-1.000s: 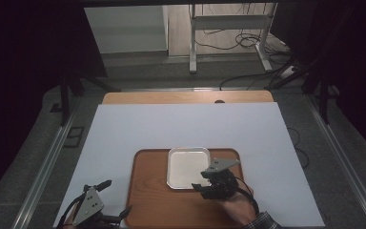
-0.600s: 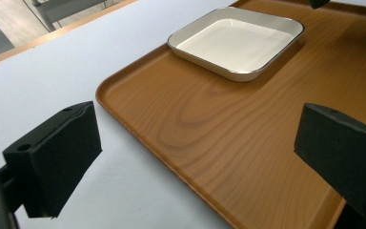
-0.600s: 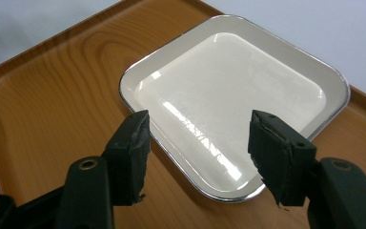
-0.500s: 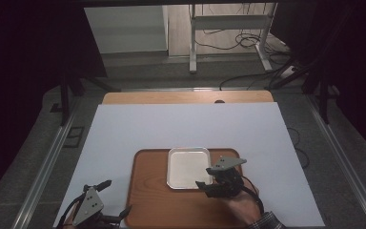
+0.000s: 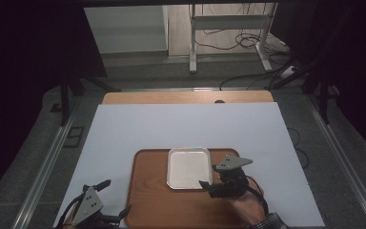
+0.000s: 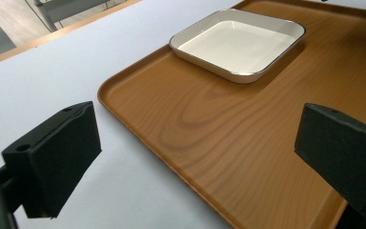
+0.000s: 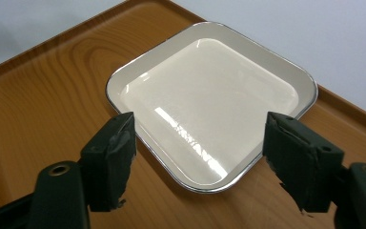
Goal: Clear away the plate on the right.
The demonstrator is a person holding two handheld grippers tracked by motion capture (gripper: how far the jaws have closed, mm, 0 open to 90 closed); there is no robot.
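Two things matter on the desk point(image 5: 181, 129), and we take them from largest down. The white-covered desk carries a wooden tray point(image 5: 152, 200) near our edge. On the tray's far half sits a cream square dish point(image 5: 188, 167), empty, flat on the wood and close to the tray's far rim.

Our right tongs point(image 5: 213, 186) hover at the dish's near right corner, jaws spread wide with nothing between them; in the right gripper view point(image 7: 198, 167) the corner lies just ahead of the two pads. Our left tongs point(image 5: 109, 198) wait by the tray's near left corner, jaws also apart and empty, one pad over the desk and one over the tray point(image 6: 248, 157).

We judge the step in hand to be taking the dish by its rim. To do it well we should lower the right tongs until one pad goes under the lip and the other over it, square to the edge, then close firmly, since the glazed rim point(image 7: 181, 179) looks slippery.
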